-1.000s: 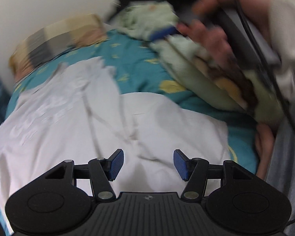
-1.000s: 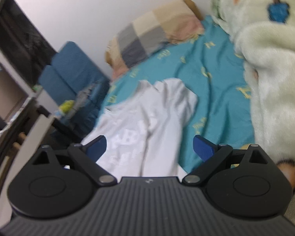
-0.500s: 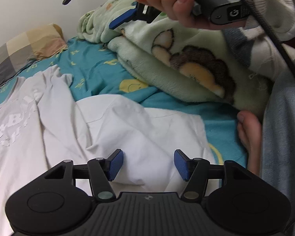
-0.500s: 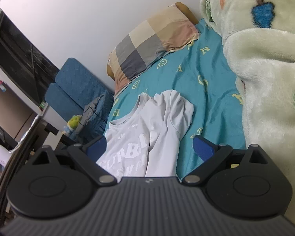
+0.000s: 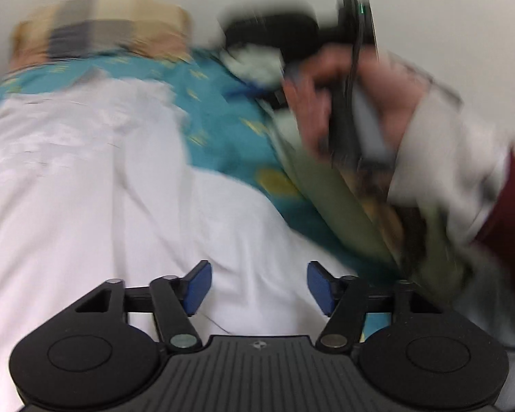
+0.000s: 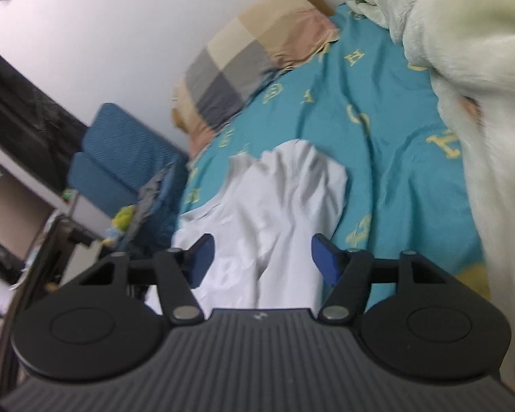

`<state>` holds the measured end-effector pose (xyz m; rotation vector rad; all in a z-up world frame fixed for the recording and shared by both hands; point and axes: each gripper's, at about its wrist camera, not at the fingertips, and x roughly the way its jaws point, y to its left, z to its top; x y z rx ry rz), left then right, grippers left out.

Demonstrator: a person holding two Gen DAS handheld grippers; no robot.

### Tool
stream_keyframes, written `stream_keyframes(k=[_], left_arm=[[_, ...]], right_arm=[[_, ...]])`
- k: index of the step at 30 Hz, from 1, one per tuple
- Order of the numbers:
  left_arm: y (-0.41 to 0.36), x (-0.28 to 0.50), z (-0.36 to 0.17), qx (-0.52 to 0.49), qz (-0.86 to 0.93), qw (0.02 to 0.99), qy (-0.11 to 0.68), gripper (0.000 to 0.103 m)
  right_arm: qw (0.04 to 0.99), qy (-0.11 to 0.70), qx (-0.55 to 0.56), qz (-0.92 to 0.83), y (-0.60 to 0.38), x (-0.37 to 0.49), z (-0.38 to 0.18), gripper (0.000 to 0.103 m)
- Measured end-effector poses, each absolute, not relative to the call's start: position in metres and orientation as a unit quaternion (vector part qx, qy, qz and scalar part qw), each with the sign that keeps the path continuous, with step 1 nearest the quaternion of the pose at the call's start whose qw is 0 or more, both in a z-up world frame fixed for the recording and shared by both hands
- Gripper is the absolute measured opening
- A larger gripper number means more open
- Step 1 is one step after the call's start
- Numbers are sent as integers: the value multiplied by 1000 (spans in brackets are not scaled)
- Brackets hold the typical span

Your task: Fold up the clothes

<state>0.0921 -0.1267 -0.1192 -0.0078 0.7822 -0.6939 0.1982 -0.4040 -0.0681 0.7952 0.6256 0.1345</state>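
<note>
A white T-shirt (image 5: 127, 199) lies spread and creased on a teal bedsheet (image 5: 219, 130). My left gripper (image 5: 255, 286) is open and empty, low over the shirt's near part. The left wrist view is blurred. My right gripper (image 6: 261, 262) is open and empty, hovering over the shirt's sleeve end (image 6: 292, 199). In the left wrist view the person's hand holds the right gripper's body (image 5: 346, 116) at the upper right, above the bed.
A checked pillow (image 6: 254, 55) lies at the head of the bed by the white wall. A pale green fleece blanket (image 6: 470, 79) is heaped along the right side. A blue chair (image 6: 120, 161) and dark shelving stand left of the bed.
My left gripper swung back left over the shirt, blurring its view. My right gripper dropped and moved closer over the sleeve, and its jaws narrowed somewhat.
</note>
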Motion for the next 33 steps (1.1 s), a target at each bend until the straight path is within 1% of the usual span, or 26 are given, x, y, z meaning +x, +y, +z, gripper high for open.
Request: stream_keyframes(k=[2, 4, 5, 7, 8, 12, 17, 18, 19, 22, 26, 30, 33], left_arm=[[-114, 103, -115, -13, -295, 882, 368, 67], [-104, 116, -116, -21, -259, 891, 372, 67], [-100, 122, -118, -25, -244, 894, 376, 67], [-93, 135, -123, -35, -220, 894, 388, 67], [-89, 142, -126, -39, -207, 894, 394, 67], [-78, 159, -137, -57, -191, 891, 409, 67], [-69, 166, -141, -73, -193, 887, 413, 67], [-67, 166, -142, -78, -194, 886, 413, 68], [-66, 167, -142, -81, -195, 886, 414, 68], [-63, 168, -141, -88, -192, 887, 411, 68], [-57, 166, -135, -106, -187, 891, 401, 67], [-52, 163, -126, -117, -183, 895, 390, 68], [-51, 161, -123, -117, -179, 898, 385, 68]], right_arm=[[877, 309, 365, 46, -404, 218, -79, 58], [871, 312, 379, 32, -410, 234, -95, 48], [866, 311, 391, 26, -414, 241, -103, 46], [859, 310, 407, 12, -419, 255, -120, 37], [859, 311, 408, 4, -421, 261, -128, 35], [854, 331, 402, -13, -420, 291, -158, 33], [862, 309, 401, 27, -414, 311, -168, 33], [863, 308, 399, 33, -414, 313, -167, 27], [865, 308, 396, 36, -414, 314, -164, 5], [874, 290, 389, 26, -418, 310, -152, 5], [890, 234, 392, -9, -436, 295, -118, 5], [922, 182, 336, -57, -446, 276, -79, 5], [942, 165, 280, -78, -441, 270, -63, 5]])
